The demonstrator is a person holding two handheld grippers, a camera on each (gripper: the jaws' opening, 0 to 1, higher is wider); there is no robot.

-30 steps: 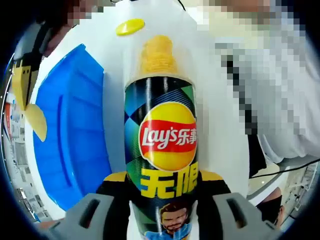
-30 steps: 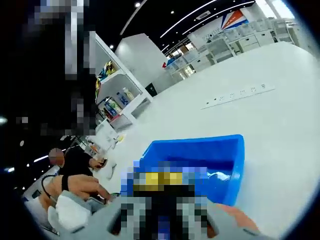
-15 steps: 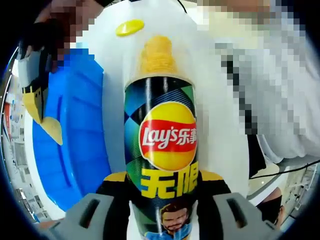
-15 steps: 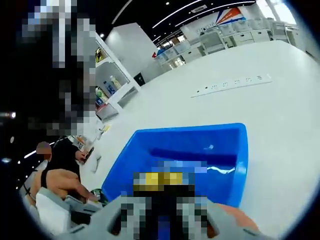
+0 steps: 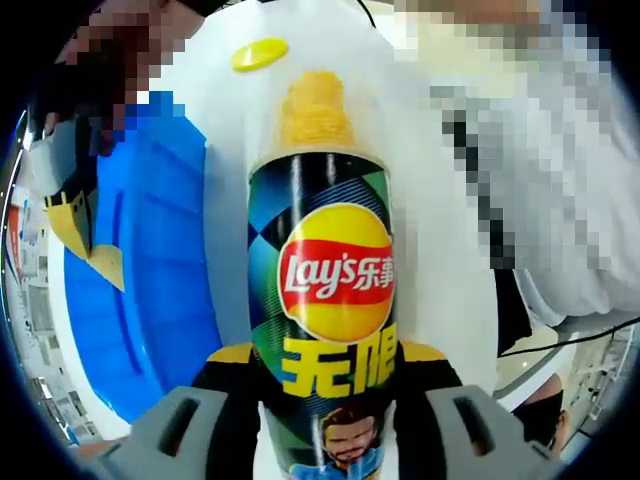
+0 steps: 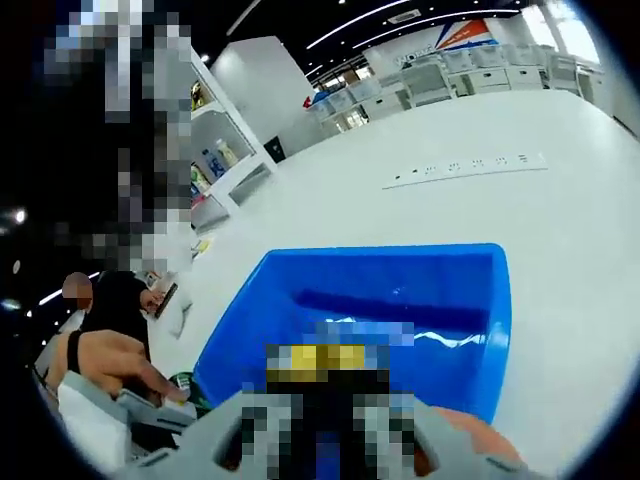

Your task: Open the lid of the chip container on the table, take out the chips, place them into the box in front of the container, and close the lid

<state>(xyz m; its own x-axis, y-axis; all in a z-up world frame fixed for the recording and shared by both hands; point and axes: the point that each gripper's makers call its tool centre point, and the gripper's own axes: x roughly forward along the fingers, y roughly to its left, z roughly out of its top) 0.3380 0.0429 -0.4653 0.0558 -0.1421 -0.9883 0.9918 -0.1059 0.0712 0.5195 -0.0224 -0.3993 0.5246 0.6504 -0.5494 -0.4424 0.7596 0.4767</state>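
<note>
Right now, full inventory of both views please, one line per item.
chip can: 1, black and yellow, clamped between the left jaws, open end away from the camera
chip stack: 1, yellow, protruding from the can's open end
lid: 1, yellow, on the white table beyond the can
box: 1, blue, beside the can
power strip: 1, white, beyond the box
loose chip: 1, yellow, in the right gripper over the box
left gripper: 1, grey

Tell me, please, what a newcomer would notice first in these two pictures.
In the left gripper view, the chip container lies between the jaws, lid off, chips sticking out. The yellow lid lies on the white table beyond. The blue box sits under the right gripper, which holds a chip.
</note>
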